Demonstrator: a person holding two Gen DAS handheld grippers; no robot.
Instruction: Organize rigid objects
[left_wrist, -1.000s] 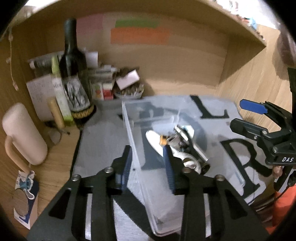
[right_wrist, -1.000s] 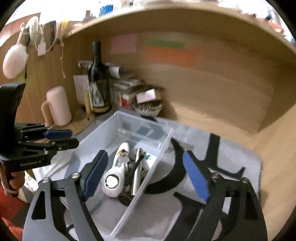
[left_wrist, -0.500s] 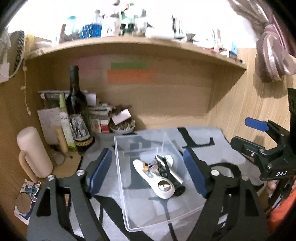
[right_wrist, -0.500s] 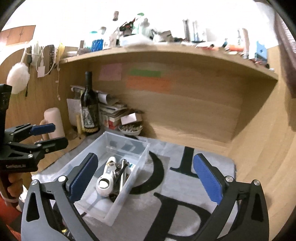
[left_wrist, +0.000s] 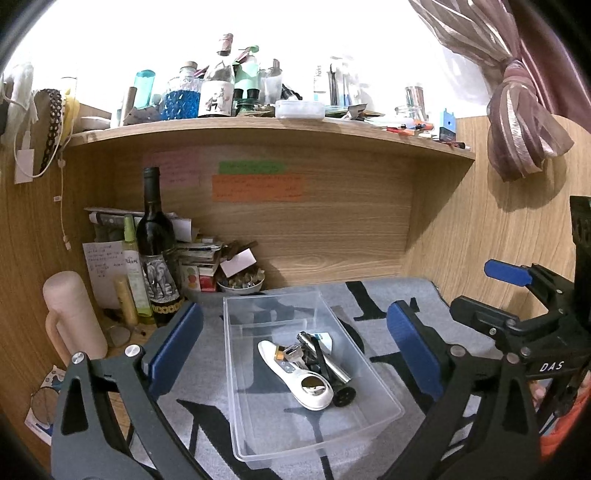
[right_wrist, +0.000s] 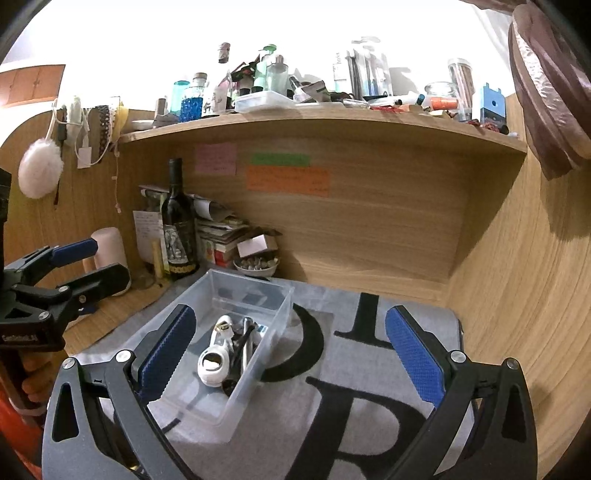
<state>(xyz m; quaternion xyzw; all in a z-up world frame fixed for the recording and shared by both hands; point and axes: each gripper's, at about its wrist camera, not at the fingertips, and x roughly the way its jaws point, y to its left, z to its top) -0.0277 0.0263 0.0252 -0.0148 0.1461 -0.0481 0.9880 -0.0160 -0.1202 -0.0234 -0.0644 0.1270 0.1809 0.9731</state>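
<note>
Left claw (left_wrist: 295, 347) black with ribbed blue pads, silver screws, right claw (right_wrist: 290, 354) alike, white "DAS" lettering

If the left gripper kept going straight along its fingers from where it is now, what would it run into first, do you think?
Most likely the clear plastic bin, which lies between the open fingers of the left gripper, and then the white handheld device in it. Depth is hard to judge through the fisheye.

bin (left_wrist: 384, 406) on mat (left_wrist: 373, 299) | tools (left_wrist: 310, 365) in bin | bottle (left_wrist: 157, 254) behind-left
</note>
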